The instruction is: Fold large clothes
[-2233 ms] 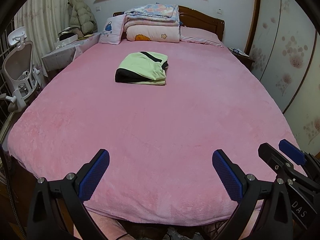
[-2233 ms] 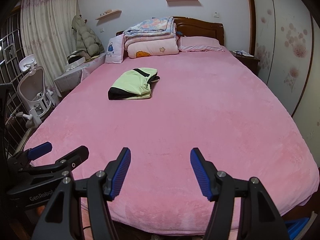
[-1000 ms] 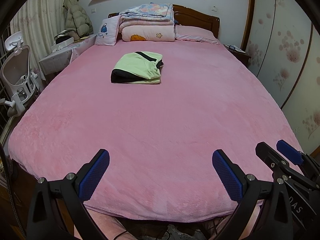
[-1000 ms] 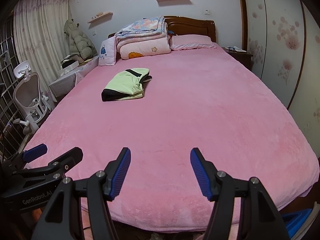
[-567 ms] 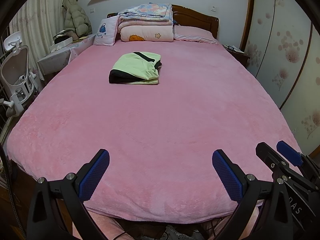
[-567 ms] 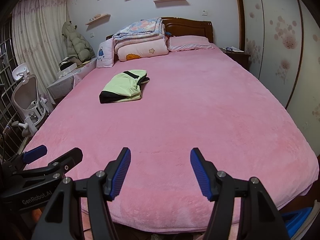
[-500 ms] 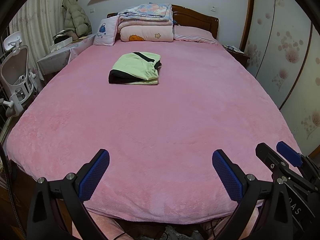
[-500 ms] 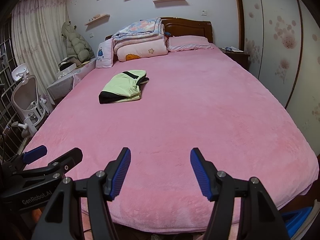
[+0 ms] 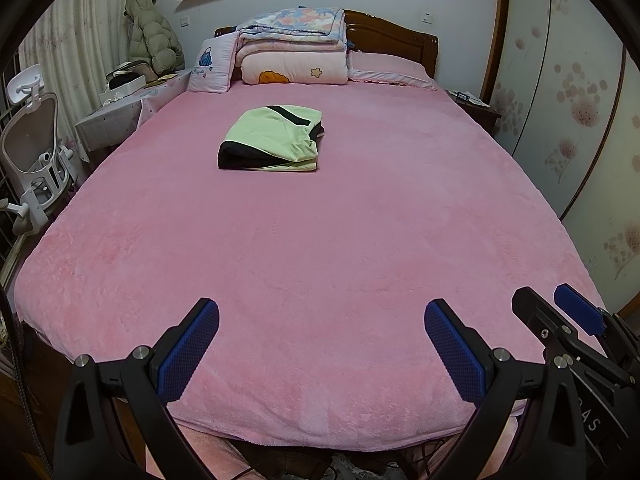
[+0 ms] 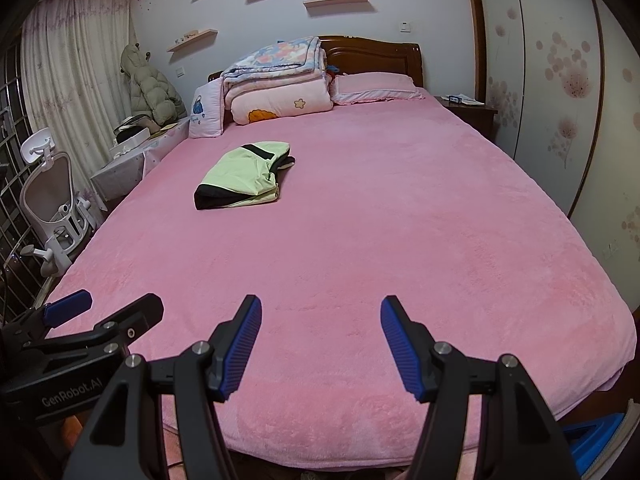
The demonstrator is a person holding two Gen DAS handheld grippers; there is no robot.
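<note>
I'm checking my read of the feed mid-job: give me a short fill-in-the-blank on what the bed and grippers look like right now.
1. The green and black garment lies ____ on the pink bed.
2. The left gripper has ____ between its pads.
3. The right gripper is ____.
4. The stacked quilts sit at the ____ of the bed.

Missing words: folded; nothing; open; head

A light-green garment (image 9: 276, 136) with black bands lies on a plain pink bedspread (image 9: 320, 248).
</note>
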